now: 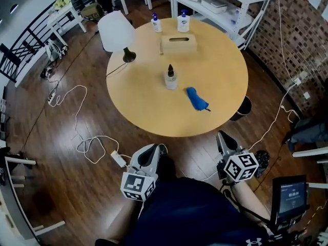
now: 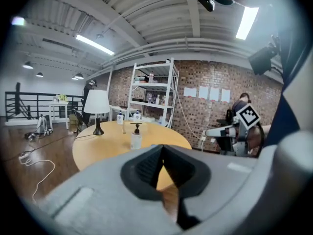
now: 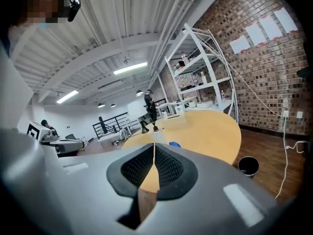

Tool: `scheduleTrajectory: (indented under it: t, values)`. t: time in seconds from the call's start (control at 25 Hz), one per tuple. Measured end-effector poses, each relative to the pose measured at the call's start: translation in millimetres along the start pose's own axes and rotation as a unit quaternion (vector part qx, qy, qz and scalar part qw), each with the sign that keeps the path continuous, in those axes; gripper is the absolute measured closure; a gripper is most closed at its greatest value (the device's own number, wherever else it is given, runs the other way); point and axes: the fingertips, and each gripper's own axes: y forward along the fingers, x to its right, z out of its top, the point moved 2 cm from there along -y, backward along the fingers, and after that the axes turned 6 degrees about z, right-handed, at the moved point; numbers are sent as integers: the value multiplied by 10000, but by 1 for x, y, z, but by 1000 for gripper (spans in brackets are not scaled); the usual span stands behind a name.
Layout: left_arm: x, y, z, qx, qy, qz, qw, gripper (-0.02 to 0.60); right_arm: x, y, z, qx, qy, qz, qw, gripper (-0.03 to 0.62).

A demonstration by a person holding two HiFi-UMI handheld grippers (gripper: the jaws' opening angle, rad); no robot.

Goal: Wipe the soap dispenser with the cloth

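Head view: we look down on a round wooden worktop (image 1: pixel 148 109), with both grippers held low over the wood floor (image 1: pixel 51 163), short of the worktop's near edge.
Soap dispenser (image 1: pixel 171 78): a clear bottle with a dark pump, upright near the middle of the worktop. Neither gripper touches it.
Cloth (image 1: pixel 196 98): blue and crumpled, lying on the worktop just beside the dispenser, to its right and nearer us. We see a gap between the two.
Left gripper (image 1: pixel 156 150): well apart from dispenser and cloth. In the left gripper view we find its jaws closed tip to tip with nothing between them, and the dispenser stands ahead, just left of their line.
Right gripper (image 1: pixel 223 137): also off the worktop, near its right front edge. In the right gripper view its jaws are pressed together and empty, with the cloth ahead of them.
Lamp (image 1: pixel 117 32): white shade on a dark base, at the left rear of the worktop.
Tissue box (image 1: pixel 179 44): tan, behind the dispenser.
Bottles (image 1: pixel 156 23): two white pump bottles at the far edge.
Bin (image 1: pixel 245 106): black, on the floor at the right edge of the worktop.
Shelf (image 1: pixel 220 6): white, beyond the worktop against the brick wall.
Cable (image 1: pixel 77 122): white, looping across the floor on the left.
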Motion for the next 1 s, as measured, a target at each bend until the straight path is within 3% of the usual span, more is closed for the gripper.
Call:
scheduleTrajectory:
  t: [0.2, 0.4, 0.56, 0.76, 0.88, 1.0]
  values:
    - [-51, 58, 35, 96, -168, -520, 9985, 577, 10, 75, 4, -528, 195, -162, 9983, 559]
    - [-91, 103, 41, -191, 94, -1130, 9934, 526, 32, 129, -3, -1217, -573, -665, 9887, 507]
    - [-124, 127, 32, -367, 316, -1029, 9935, 522, 66, 169, -37, -1954, -982, -992, 9707, 444]
    - [-134, 154, 29, -535, 335, -920, 9938, 507, 110, 236, -79, -2674, -1529, -1020, 9459, 398]
    - [-128, 173, 26, -742, 493, -849, 9924, 399, 129, 268, -105, -3047, -1456, -991, 9360, 385]
    - [-124, 203, 28, -856, 827, -773, 9899, 346, 139, 276, -123, -3132, -1069, -904, 9393, 412]
